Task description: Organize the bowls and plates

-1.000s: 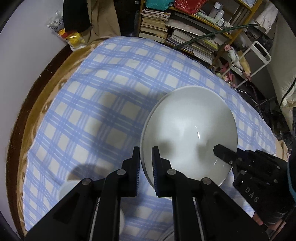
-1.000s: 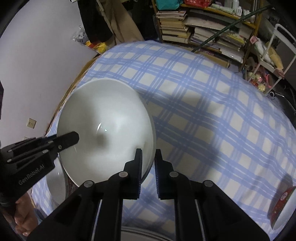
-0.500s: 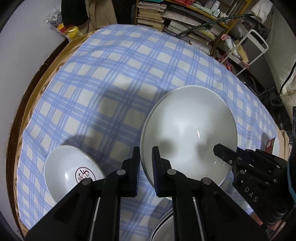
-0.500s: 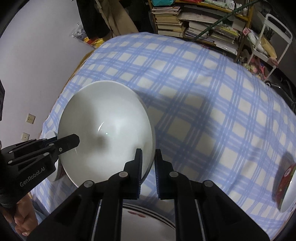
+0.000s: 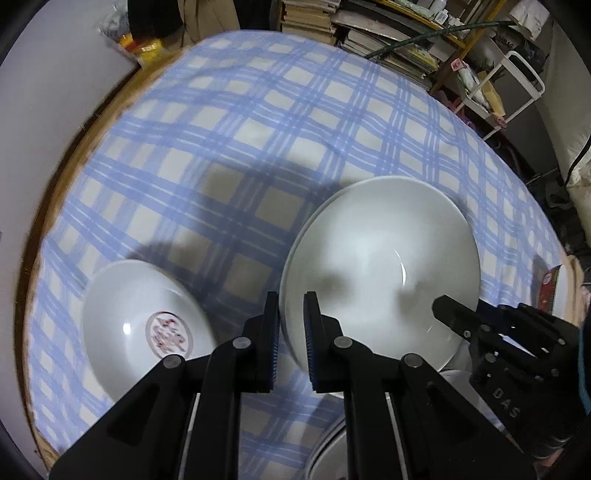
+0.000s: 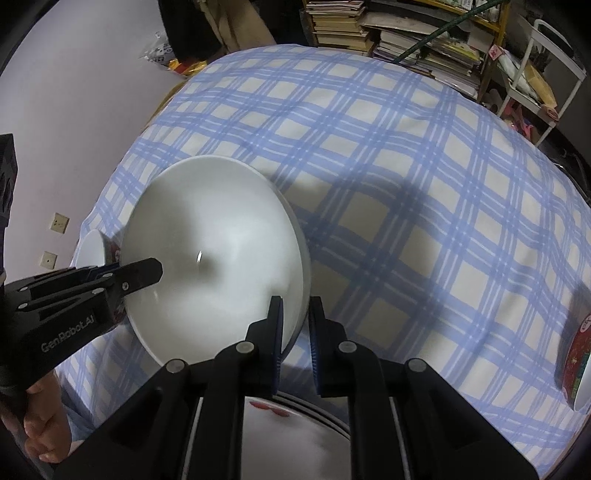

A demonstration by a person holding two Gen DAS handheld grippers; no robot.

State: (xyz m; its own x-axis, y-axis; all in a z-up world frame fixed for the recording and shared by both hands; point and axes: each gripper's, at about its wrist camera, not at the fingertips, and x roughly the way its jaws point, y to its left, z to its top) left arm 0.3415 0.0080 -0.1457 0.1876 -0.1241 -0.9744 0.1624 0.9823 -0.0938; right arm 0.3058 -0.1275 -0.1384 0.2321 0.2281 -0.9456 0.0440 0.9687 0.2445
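Note:
A large white bowl [image 5: 380,266] hangs over the blue checked tablecloth [image 5: 258,129], held by opposite rims. A second rim line shows just under its edge. My left gripper [image 5: 290,317] is shut on the bowl's left rim. My right gripper [image 6: 295,321] has the right rim of the same bowl [image 6: 214,251] between its pads; its jaws are starting to open, though the pads still look pressed on the rim. Each gripper also shows in the other's view: the right gripper [image 5: 443,306] over the far rim, the left gripper [image 6: 144,273] likewise.
A smaller white bowl with a red emblem [image 5: 147,332] sits on the cloth to the left. Stacked white plates [image 6: 295,424] lie under the grippers at the near edge. A red-patterned bowl [image 6: 580,362] stands far right. Bookshelves [image 6: 388,26] and a white cart [image 5: 517,81] stand behind the table.
Both grippers carried the big bowl toward the table's near edge and slightly down. The emblem bowl and the plate stack came into view. Both grips look the same.

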